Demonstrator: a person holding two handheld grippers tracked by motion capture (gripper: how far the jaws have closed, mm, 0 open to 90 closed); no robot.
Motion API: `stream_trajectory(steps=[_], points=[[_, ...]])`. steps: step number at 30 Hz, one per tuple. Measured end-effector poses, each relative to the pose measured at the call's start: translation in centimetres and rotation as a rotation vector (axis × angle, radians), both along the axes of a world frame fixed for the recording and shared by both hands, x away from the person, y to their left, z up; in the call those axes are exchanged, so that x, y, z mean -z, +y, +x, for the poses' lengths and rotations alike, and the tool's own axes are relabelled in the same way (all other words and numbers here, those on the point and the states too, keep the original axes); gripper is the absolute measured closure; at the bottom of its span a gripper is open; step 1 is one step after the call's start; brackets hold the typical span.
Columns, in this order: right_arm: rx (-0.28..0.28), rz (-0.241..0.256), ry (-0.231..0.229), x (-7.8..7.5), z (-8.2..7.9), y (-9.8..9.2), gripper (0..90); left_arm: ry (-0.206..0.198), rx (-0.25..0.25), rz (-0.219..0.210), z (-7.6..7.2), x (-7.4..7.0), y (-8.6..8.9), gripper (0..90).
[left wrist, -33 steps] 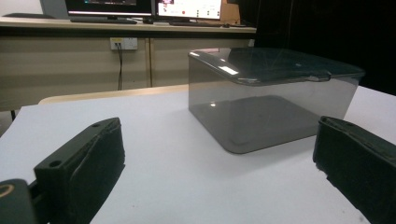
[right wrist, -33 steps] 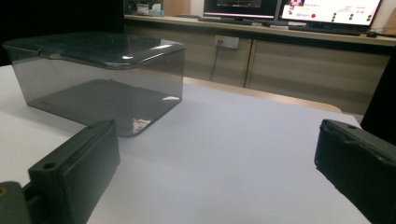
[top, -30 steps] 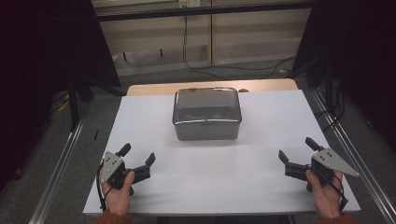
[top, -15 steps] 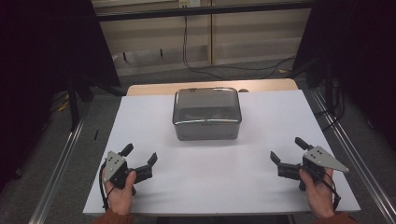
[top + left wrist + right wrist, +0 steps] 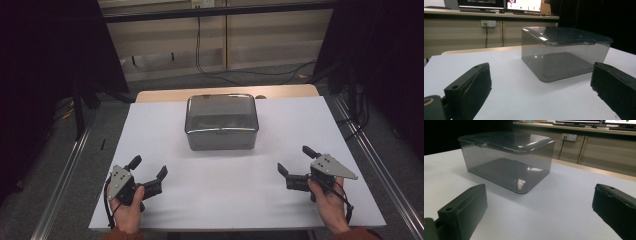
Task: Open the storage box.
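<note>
dim room | white table [image 5: 230, 195] bright | glare on box lid [image 5: 564, 36] | sharp

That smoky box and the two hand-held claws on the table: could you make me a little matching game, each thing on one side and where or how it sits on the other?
Things:
1. smoky grey box
2. left gripper
3. right gripper
4. white table top

Places or states:
A. open, at the near right of the table, holding nothing
B. carries everything; light and flat
C. lid on, in the middle toward the far edge
D. open, at the near left of the table, holding nothing

Pairs: 1-C, 2-D, 3-A, 4-B
</note>
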State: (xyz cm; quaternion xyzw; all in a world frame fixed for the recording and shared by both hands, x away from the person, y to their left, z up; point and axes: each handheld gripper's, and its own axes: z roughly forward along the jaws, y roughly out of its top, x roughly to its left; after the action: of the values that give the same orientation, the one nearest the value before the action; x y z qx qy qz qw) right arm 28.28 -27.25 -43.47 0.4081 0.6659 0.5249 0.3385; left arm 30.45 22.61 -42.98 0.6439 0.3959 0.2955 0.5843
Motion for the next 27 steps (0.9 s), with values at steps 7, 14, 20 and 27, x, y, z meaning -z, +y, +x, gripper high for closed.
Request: stream_trajectory(steps=[7, 14, 20, 27], points=[[-0.032, 0.007, -0.007, -0.3, 0.3, 0.9, 0.0, 0.01, 0.012, 0.016, 0.0, 0.1, -0.1, 3.2], [-0.055, 0.017, -0.015, -0.6, 0.9, 2.0, 0.0, 0.018, 0.018, 0.005, 0.0, 0.2, -0.2, 3.2], [-0.094, 0.032, -0.016, -0.8, 1.9, 3.8, 0.0, 0.001, 0.038, 0.015, 0.0, 0.1, -0.3, 2.4], [-0.119, 0.014, -0.018, -1.0, 2.8, 5.5, 0.1, 0.026, 0.029, 0.004, 0.1, 0.3, -0.2, 3.0]])
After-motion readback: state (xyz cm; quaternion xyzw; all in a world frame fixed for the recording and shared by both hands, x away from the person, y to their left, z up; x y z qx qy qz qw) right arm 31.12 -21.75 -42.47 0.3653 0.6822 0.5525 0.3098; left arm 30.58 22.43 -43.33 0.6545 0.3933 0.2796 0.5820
